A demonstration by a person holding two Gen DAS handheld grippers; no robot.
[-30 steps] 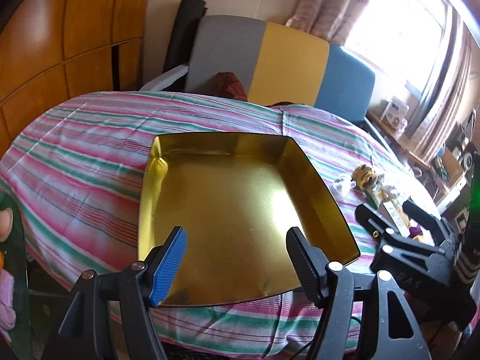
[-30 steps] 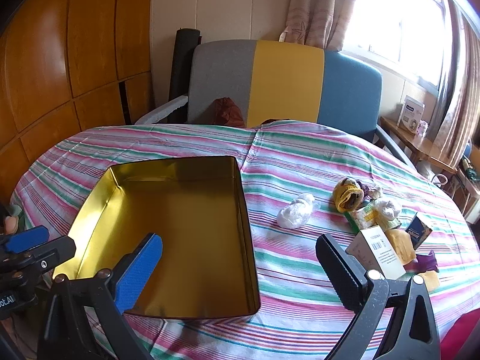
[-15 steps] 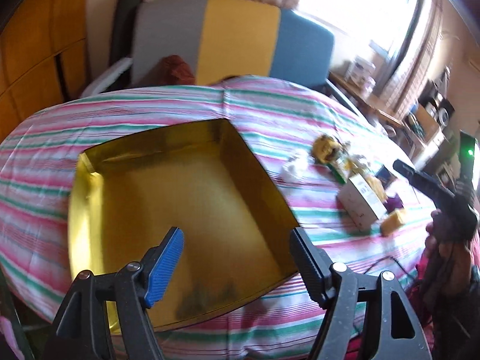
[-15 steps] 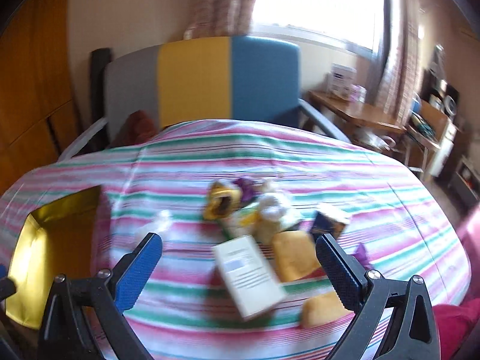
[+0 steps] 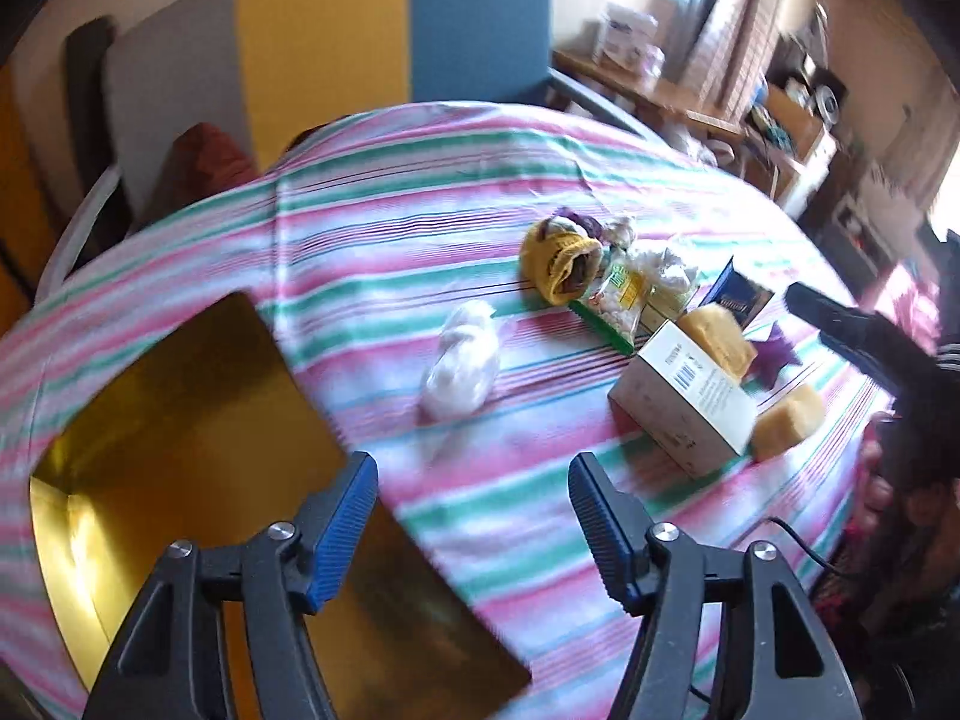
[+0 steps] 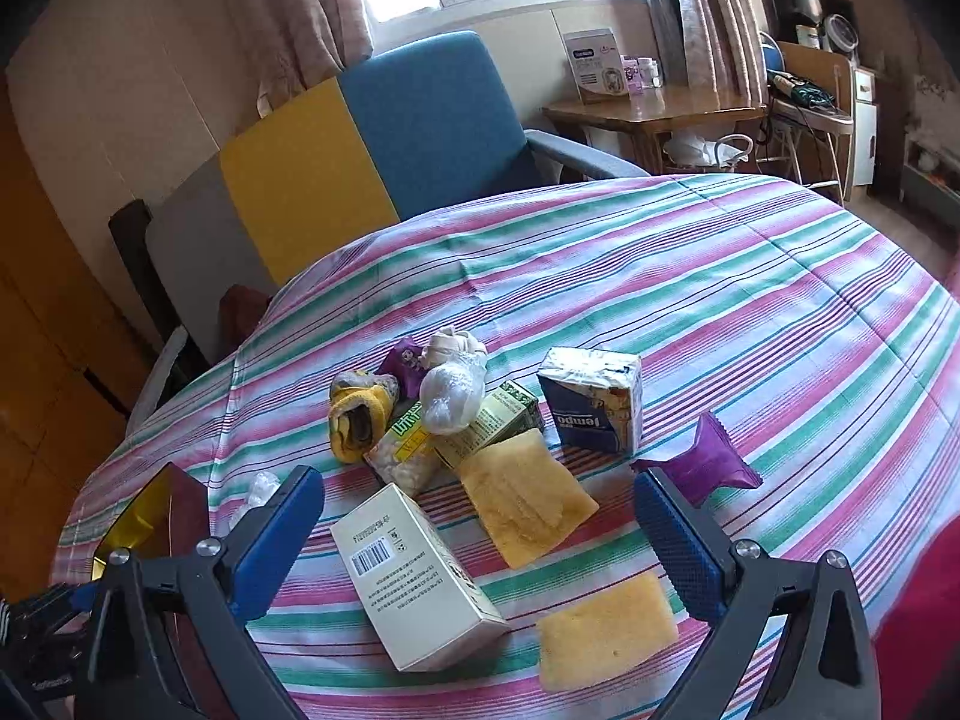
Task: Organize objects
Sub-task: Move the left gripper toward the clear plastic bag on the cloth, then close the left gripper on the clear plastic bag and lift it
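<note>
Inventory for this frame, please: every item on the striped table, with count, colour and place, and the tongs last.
tin: 1, gold, empty, left end of table
white box: 1, barcode on top, lying nearest the right tongs
sponges: 2, yellow, one beside the box, one nearer the table edge
blue carton: 1, upright, behind the sponges
purple packet: 1, right of the carton
clear bag: 1, whitish, alone between tin and pile
pile: yellow knit piece, green snack packs, wrapped white bundle, small purple packet
tablecloth: 1, pink, green and white stripes
chair: 1, grey, yellow and blue, behind table
left tongs: open, empty
right tongs: open, empty
</note>
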